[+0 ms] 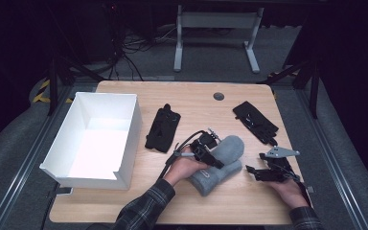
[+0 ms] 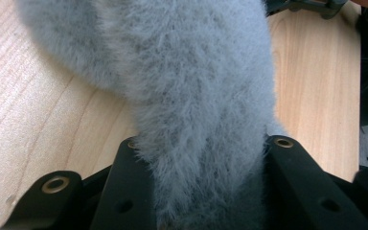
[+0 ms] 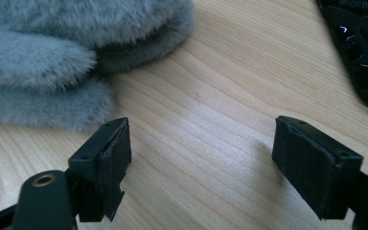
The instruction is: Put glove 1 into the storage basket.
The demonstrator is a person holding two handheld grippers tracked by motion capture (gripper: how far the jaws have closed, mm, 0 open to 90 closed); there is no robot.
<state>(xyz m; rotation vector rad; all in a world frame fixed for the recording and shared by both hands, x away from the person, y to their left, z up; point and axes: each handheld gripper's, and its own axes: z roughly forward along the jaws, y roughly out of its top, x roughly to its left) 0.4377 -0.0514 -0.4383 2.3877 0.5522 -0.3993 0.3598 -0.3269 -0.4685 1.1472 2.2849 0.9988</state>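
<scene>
A grey fluffy mitten (image 1: 232, 146) lies on the wooden table (image 1: 191, 103), a little right of the middle. My left gripper (image 1: 218, 162) comes in over its left side and is shut on it. In the left gripper view the fur (image 2: 191, 96) is squeezed between the two black jaws of the left gripper (image 2: 203, 143). My right gripper (image 1: 253, 173) rests low over the table just right of the mitten, pointing left. Its jaws stand wide apart with only bare wood between them in the right gripper view (image 3: 201, 139). The mitten's fluffy edge (image 3: 52, 62) lies beyond its left jaw.
An open white box (image 1: 130, 139) stands at the table's left side. A black strap-like object (image 1: 163, 128) lies beside it, and another black object (image 1: 255, 122) (image 3: 359, 57) lies at the back right. A round grommet (image 1: 218, 96) sits near the far edge.
</scene>
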